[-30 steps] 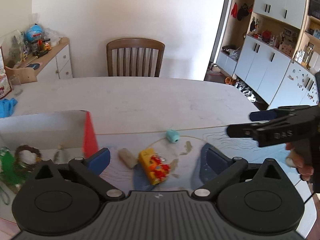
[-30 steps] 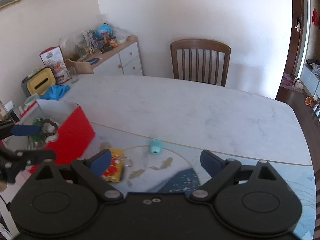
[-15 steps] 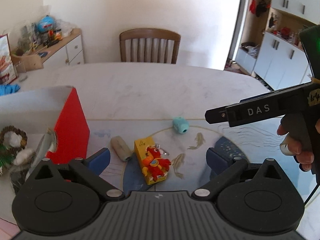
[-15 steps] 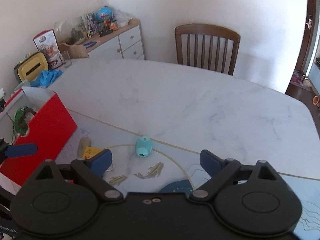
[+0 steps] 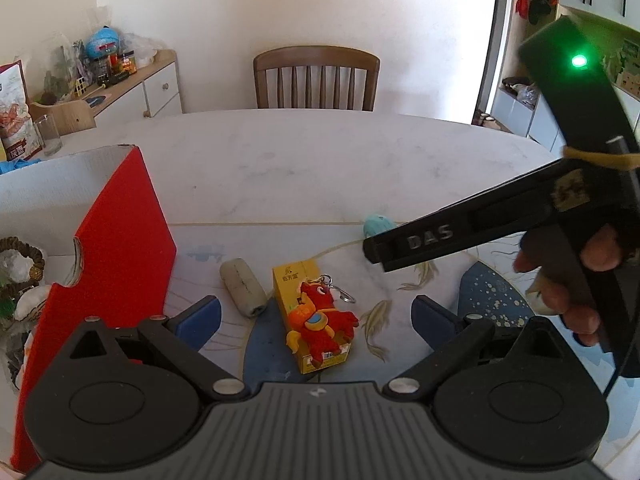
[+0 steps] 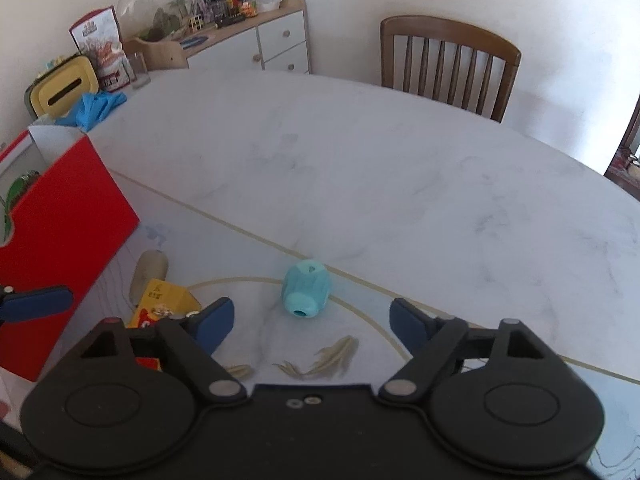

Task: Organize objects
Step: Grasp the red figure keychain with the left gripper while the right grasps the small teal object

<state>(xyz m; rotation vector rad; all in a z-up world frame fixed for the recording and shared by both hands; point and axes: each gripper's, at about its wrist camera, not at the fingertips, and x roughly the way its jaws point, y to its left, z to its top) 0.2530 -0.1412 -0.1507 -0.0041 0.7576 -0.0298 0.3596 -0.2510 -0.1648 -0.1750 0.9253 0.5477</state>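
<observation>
A yellow carton point(image 5: 297, 280) with a red toy keychain point(image 5: 322, 322) on it lies on the mat, between my open left gripper's point(image 5: 316, 316) fingers and just ahead of them. A grey roll point(image 5: 243, 286) lies to its left. A teal barrel-shaped toy point(image 6: 306, 289) lies just ahead of my open, empty right gripper point(image 6: 310, 320); in the left wrist view it point(image 5: 376, 225) is partly hidden behind the right gripper's finger. A red box point(image 5: 120, 240) with several items inside stands at the left. In the right wrist view the carton point(image 6: 164, 300) and roll point(image 6: 148, 272) lie left.
The white oval table point(image 6: 360, 160) carries a printed mat point(image 5: 480, 292). A wooden chair point(image 5: 316, 78) stands at the far side. A sideboard point(image 6: 256, 40) with clutter, a glass point(image 5: 48, 134), a blue cloth point(image 6: 96, 106) and a yellow container point(image 6: 60, 92) are at the far left.
My left gripper has swung from over the red box to the carton. My right gripper has moved forward and down toward the teal toy.
</observation>
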